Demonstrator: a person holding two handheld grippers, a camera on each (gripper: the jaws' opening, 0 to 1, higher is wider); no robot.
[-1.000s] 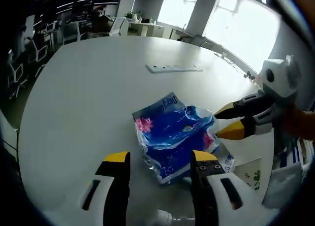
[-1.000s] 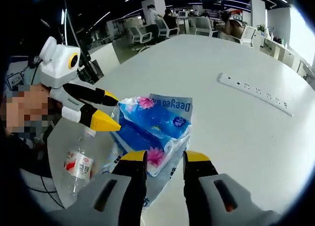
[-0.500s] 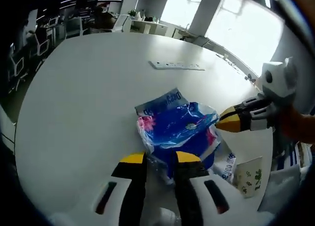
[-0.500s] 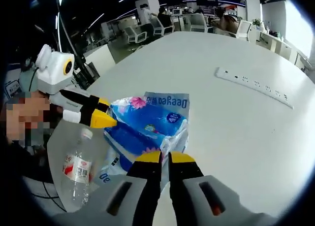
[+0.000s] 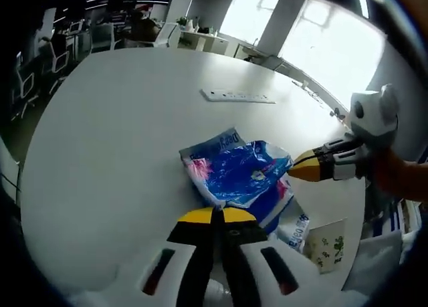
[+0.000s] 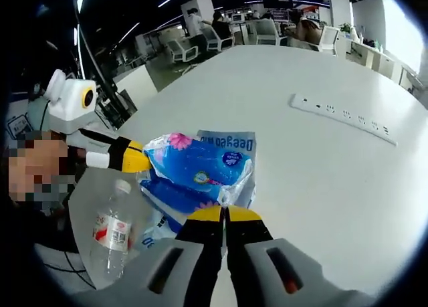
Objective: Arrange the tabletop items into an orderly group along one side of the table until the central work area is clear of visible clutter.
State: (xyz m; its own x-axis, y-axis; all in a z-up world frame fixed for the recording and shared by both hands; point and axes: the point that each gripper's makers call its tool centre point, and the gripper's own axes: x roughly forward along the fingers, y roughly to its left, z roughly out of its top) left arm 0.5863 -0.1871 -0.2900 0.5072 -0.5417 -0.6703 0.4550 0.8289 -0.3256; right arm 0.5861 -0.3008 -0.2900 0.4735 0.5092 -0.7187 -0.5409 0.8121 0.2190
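Blue plastic tissue pack [image 5: 239, 175] with pink flower prints and a white band of blue lettering, just ahead of yellow fingertips [image 5: 214, 215] on grey, black-striped jaws. White table [image 5: 114, 126] with a white power strip [image 5: 237, 95] farther beyond. Left of the right gripper's yellow fingertips [image 6: 225, 214], a clear bottle [image 6: 112, 235] (white cap, red-and-white label). White card [image 5: 325, 243] with green print.

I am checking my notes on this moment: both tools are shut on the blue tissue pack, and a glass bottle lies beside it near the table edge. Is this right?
Not quite. The bottle is clear plastic, not glass, as the right gripper view shows. The rest holds: the left tool and right tool are both shut on the blue tissue pack, with the bottle beside it near the table edge.
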